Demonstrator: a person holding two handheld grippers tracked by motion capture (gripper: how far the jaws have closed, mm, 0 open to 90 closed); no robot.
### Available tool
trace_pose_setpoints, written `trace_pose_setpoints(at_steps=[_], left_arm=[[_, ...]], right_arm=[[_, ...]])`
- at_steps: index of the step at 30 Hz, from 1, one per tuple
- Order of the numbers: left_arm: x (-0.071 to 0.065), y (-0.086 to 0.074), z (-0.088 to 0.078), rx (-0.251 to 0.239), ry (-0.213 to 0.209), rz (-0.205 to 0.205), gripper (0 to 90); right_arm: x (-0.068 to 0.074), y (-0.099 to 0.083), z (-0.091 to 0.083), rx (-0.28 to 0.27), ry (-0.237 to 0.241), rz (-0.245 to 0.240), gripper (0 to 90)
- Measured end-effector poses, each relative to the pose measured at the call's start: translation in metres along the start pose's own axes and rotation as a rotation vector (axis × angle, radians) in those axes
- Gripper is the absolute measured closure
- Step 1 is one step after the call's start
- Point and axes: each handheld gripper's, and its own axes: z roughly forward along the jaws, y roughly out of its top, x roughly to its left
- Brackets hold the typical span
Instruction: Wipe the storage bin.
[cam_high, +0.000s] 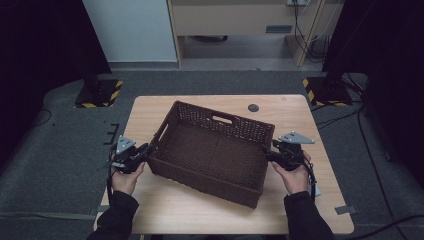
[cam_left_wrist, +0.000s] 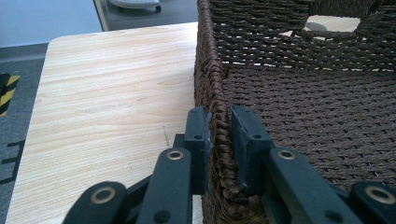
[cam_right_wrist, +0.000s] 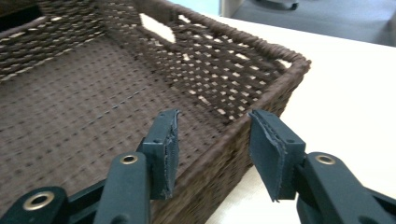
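Person gripping wicker basket (cam_high: 212, 150) at both short ends.
Left gripper (cam_left_wrist: 219, 140) is clamping the rim; right gripper (cam_right_wrist: 212, 149) is straddling the opposite rim, jaws apart, untouching.

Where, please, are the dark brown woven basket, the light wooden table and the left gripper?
Dark brown woven basket (cam_high: 215, 147), high view, inner floor.
Light wooden table (cam_left_wrist: 112, 88), left gripper view, bare top.
Left gripper (cam_left_wrist: 219, 140), left gripper view, midway between its fingertips.

high: above, forward-down | gripper views: close, along jaws | shared: basket (cam_high: 215, 150)
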Motion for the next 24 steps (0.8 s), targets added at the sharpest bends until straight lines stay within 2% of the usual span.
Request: trace_pose_setpoints(at_steps=[4, 5, 8, 12, 20, 24], left_arm=[[0.001, 0.001, -0.003, 0.001, 0.004, 0.003, 72.4], [0.001, 0.001, -0.005, -0.002, 0.005, 0.004, 68.5], [0.001, 0.000, -0.010, -0.012, -0.011, 0.008, 65.3], [-0.001, 0.000, -0.018, -0.027, -0.003, 0.015, 61.3], [0.001, -0.001, -0.023, -0.042, -0.005, -0.022, 62.2], [0.002, 0.001, -0.017, -0.029, -0.005, -0.032, 69.0]], right_arm=[[-0.001, -0.002, 0.006, 0.015, -0.010, -0.006, 53.4], [-0.001, -0.003, 0.006, 0.013, -0.012, -0.006, 54.3], [0.000, -0.004, 0.004, 0.021, -0.009, 0.003, 54.4], [0.002, -0.006, -0.001, 0.031, -0.007, 0.006, 53.6], [0.007, -0.012, -0.016, 0.042, 0.009, 0.019, 51.3], [0.006, -0.009, -0.017, 0.039, 0.011, 0.001, 51.1]])
